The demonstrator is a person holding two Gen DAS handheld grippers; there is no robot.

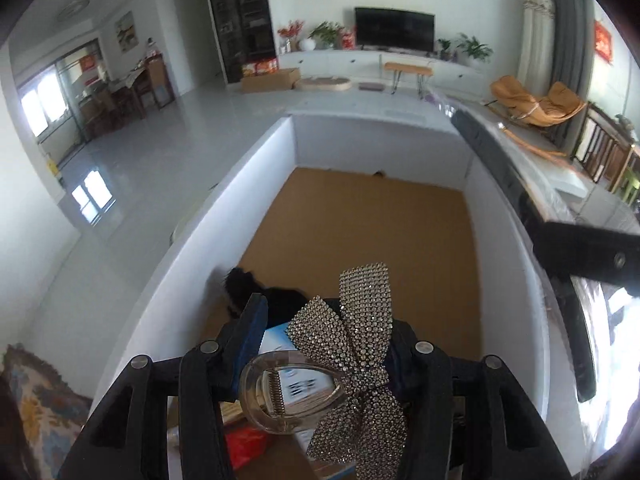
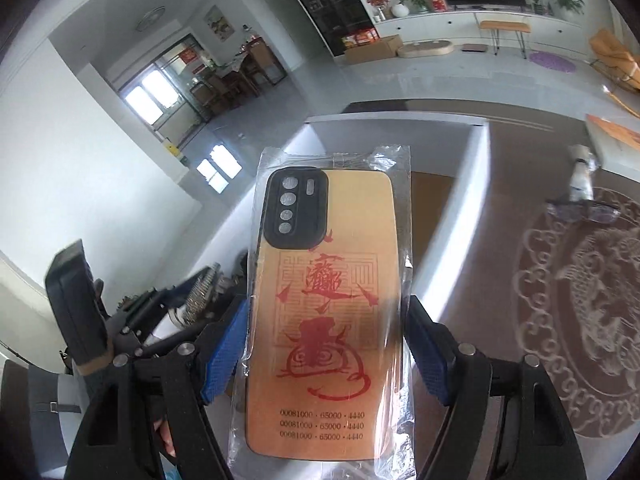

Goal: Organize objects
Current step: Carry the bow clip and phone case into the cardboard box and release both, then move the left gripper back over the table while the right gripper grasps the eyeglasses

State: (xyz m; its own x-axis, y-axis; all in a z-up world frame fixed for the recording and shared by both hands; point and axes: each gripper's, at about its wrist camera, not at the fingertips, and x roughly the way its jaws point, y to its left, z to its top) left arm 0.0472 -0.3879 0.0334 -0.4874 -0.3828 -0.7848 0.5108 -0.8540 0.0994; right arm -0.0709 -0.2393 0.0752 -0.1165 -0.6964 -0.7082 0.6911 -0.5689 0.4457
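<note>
We carry both loads over the box (image 1: 256,184) — left hand-held gripper (image 1: 324,344) pinching a hair clip (image 1: 352,344), right hand-held gripper (image 2: 328,344) clamping a wrapped phone case (image 2: 324,304) whose slick wrapper could slip.

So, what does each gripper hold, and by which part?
The left gripper holds a rhinestone hair clip, seemingly by its middle. The right gripper holds a bagged phone case by its two long edges, below the middle.

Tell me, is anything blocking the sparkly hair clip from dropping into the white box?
Nothing visible blocks it. The hair clip sits in the left gripper above the white box, whose brown floor is mostly bare; only a black fluffy thing lies by the near-left wall.
</note>
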